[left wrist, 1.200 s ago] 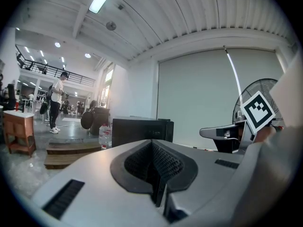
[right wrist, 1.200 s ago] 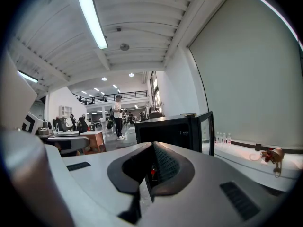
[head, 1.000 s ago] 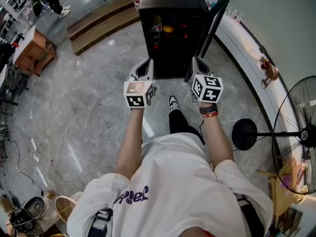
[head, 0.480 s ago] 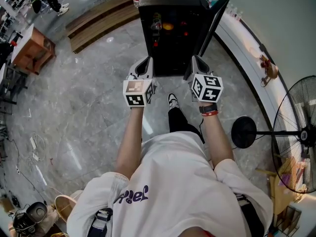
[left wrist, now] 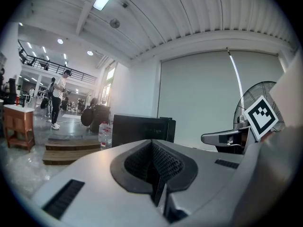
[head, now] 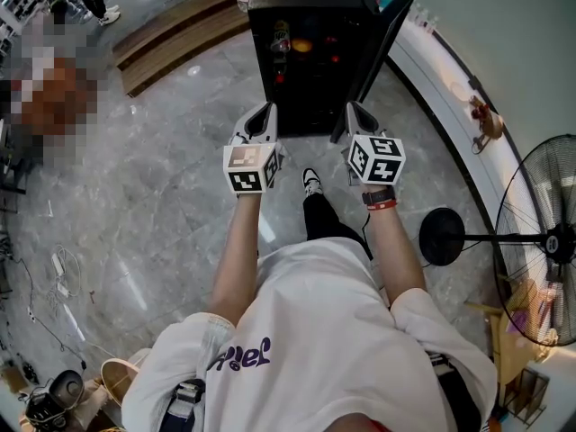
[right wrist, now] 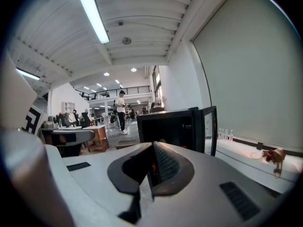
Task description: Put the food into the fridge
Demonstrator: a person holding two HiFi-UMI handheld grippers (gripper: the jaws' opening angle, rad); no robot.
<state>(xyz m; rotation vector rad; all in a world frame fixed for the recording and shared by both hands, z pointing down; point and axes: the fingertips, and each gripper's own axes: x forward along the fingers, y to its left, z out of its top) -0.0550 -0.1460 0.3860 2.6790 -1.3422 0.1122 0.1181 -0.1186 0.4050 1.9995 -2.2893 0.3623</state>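
Two grippers, the left gripper (head: 263,113) and the right gripper (head: 356,112), are held side by side above the floor (head: 162,169), facing the open fridge (head: 310,97). Both sets of jaws are pressed together with nothing between them. Food (head: 303,46) sits on the upper shelf inside the fridge, whose door (head: 385,48) stands open at the right.

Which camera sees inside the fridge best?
The head view: the fridge stands open, and orange and red things show inside. The right gripper view shows it open too, but dark inside. The left gripper view shows only its dark outside.
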